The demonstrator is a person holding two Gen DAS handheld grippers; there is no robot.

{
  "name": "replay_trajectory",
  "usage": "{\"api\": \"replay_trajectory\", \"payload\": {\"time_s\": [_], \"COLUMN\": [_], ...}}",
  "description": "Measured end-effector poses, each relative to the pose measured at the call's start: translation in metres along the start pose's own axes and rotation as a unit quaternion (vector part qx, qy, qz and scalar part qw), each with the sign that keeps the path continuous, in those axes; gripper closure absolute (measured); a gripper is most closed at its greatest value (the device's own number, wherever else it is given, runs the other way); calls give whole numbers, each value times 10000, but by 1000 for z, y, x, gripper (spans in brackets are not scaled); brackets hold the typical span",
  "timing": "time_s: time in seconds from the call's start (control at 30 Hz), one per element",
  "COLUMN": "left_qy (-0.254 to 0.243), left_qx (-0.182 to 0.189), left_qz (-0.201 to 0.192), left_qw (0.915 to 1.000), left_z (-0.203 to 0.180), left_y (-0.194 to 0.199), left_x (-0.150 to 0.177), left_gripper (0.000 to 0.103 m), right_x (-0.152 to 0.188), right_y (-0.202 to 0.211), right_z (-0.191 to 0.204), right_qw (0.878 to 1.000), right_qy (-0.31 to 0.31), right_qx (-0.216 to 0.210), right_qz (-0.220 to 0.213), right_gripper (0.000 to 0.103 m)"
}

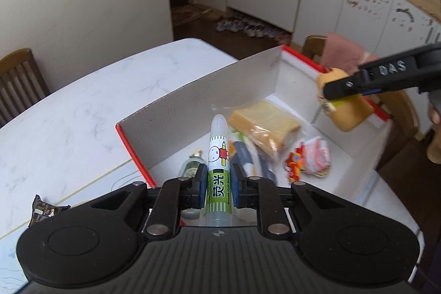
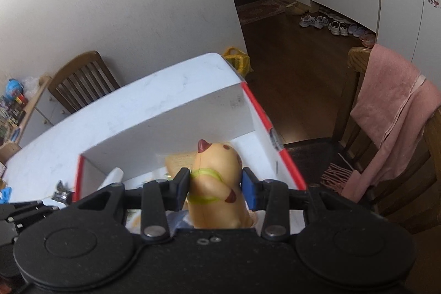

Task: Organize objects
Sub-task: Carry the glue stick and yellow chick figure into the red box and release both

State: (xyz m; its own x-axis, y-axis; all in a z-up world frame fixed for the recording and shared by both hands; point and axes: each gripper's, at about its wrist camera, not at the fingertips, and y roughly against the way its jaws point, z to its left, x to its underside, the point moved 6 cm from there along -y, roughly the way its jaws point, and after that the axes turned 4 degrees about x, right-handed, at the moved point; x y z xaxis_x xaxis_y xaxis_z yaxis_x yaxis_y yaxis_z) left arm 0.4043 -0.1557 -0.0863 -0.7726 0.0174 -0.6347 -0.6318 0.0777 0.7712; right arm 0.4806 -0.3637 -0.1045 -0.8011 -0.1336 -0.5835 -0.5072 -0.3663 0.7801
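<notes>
Clamped between the blue pads of the left tool is a highlighter pen, held lengthwise along the fingers so that its clear cap points forward over the box. White, with a green striped label and a small cartoon figure, it is carried above the box interior, presumably so that it can be lowered in beside what is already there. Just below and ahead of this tool, inside the box, a small glass bottle, bagged bread slices and a red and white snack packet are seen lying flat. A dark wrapper is left on the tabletop, outside the box to the tool's left. Further right, the right tool is closed on a tan squeeze toy with brown markings and a green band, gripped at its sides and held above the box's right wall, seemingly for dropping in.
</notes>
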Motion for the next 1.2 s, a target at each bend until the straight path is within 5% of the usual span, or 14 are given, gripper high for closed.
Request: {"api": "replay_trajectory", "payload": {"time_s": [0.43, 0.93, 1.2], "left_qy": [104, 349, 415], "left_qx": [-463, -124, -86], "left_qz": [735, 1555, 1645], "left_qw": [9962, 9871, 9855], "left_z": [6, 0, -1], "left_y": [-60, -94, -98], "left_x": [-11, -4, -3], "left_gripper": [87, 87, 86], "right_x": [5, 2, 3], "right_y": [-43, -53, -51], "right_z": [11, 1, 0], "right_qw": [9950, 9941, 9940], "right_qy": [825, 845, 852], "right_qx": [390, 521, 557], "right_qz": [413, 427, 403], "right_gripper": [63, 61, 59]}}
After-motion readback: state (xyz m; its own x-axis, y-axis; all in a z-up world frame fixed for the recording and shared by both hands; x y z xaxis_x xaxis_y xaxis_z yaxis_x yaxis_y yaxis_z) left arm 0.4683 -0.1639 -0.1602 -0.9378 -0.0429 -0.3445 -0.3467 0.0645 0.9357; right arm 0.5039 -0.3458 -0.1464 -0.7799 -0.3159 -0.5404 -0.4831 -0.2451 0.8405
